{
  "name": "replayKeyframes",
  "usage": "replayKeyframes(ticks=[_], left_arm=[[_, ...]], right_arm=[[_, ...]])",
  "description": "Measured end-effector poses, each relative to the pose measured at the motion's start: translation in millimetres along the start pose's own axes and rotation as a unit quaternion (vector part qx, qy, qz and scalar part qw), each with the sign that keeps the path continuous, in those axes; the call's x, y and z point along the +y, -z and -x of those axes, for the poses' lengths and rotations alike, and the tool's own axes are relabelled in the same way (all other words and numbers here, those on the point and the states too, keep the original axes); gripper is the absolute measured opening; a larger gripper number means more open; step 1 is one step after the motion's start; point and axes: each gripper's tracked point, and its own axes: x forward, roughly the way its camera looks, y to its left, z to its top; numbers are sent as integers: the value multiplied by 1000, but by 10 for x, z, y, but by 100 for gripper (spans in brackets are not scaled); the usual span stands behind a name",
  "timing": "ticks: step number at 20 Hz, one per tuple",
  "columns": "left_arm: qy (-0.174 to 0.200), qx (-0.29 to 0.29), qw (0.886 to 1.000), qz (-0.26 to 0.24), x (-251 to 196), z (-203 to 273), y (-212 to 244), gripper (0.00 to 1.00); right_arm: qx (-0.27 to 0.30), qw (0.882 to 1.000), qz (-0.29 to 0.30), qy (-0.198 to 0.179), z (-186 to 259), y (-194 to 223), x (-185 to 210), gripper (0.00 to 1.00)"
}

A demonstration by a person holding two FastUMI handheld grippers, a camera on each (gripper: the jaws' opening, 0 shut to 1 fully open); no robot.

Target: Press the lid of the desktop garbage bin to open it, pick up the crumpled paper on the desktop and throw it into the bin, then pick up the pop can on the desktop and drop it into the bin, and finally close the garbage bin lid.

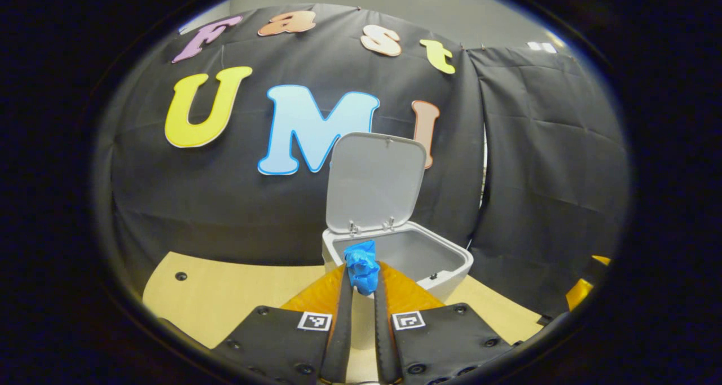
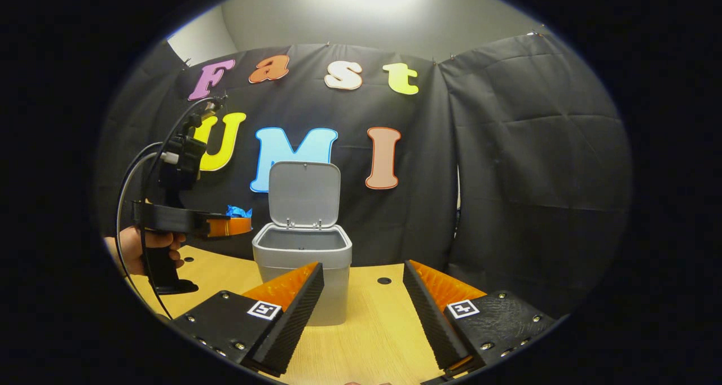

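Left gripper view showed the left gripper (image 1: 361, 272) with its fingers drawn narrow and pressing from both sides on the crumpled paper (image 1: 361, 265), a blue wad held at the tips. The wad sat just in front of the near rim of the garbage bin (image 1: 451, 261), whose lid (image 1: 375, 182) stood upright and open on its hinges at the back. The bin's inside looked bare. In the right gripper view the right gripper (image 2: 362, 295) hung low over the counter (image 2: 372, 328) with its fingers spread wide and nothing between them, while the left gripper (image 2: 240, 222), held by a hand (image 2: 141, 249), was raised beside the bin's left side with the blue paper (image 2: 238, 211) at its tip. The pop can could not be made out.

By my judgement the drop was the step in hand, and the paper was not yet clearly over the opening. Letting go too soon could send it onto the rim or down the bin's outside wall to the counter. A light wad might also cling to one finger on release. Reaching farther in risked knocking the upright lid and tipping it shut.
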Motion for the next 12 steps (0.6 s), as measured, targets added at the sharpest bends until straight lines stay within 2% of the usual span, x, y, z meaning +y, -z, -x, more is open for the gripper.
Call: replayKeyframes(ticks=[4,5,7,8,12], left_arm=[[15,16,1000,7,-46,-238,85,25],[18,19,1000,7,-63,-275,97,31],[21,27,999,5,-71,-351,134,31],[23,31,999,4,-89,-384,165,36],[27,37,999,-4,-99,-480,192,39]], right_arm=[[10,1000,0,13,35,33,-22,91],[11,1000,1,15,46,34,-25,91],[13,1000,3,20,74,44,-28,91],[14,1000,3,21,90,46,-27,91],[17,1000,5,25,142,59,-28,91]])
